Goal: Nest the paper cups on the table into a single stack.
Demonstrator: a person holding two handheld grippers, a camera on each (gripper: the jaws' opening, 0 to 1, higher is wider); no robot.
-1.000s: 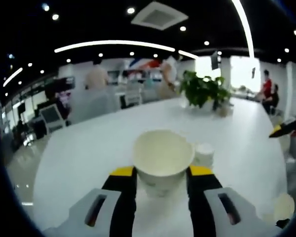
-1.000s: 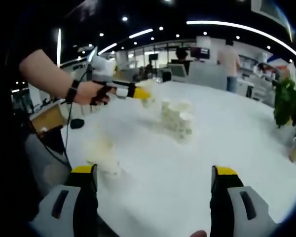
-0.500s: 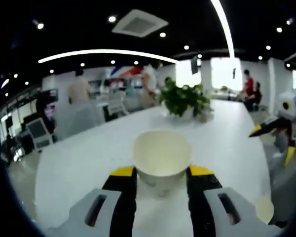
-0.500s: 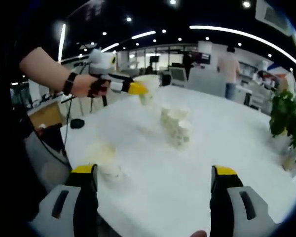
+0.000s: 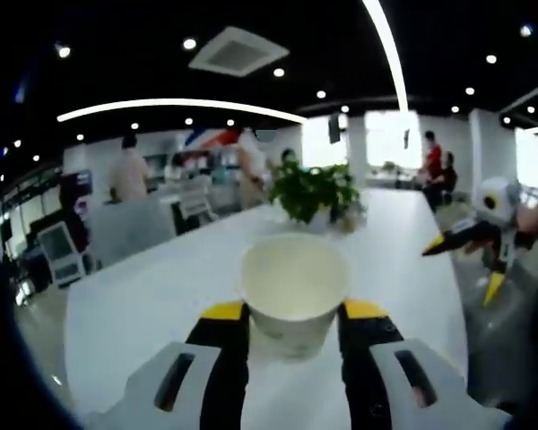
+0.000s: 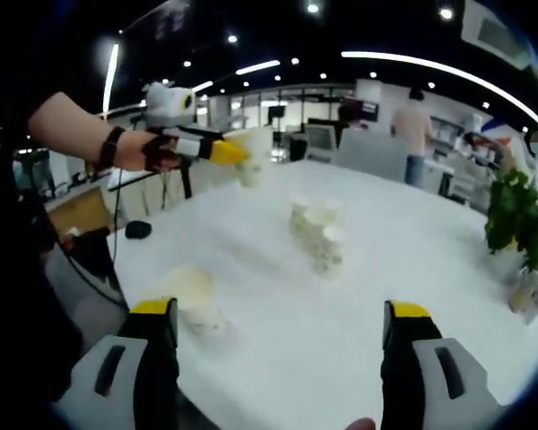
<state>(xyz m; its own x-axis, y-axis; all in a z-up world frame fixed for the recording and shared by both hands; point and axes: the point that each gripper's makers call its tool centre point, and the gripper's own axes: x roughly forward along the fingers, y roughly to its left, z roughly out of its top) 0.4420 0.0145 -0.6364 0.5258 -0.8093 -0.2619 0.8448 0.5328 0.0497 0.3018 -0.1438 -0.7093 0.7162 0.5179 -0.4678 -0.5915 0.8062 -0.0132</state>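
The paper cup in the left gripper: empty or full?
Empty: the paper cup, clamped upright in the left gripper, shows a bare inside.

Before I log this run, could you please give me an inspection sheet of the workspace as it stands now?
Surface: white table, mostly bare.
Job's things: one paper cup held in the left gripper; cluster of cups mid-table; lone cup near the edge.
Clutter: small dark object at the table edge.
Grippers: left shut on the cup; right gripper open, holding nothing.
Cables: dark cable hanging below the person's wrist.
Surroundings: potted plant, people, desks.
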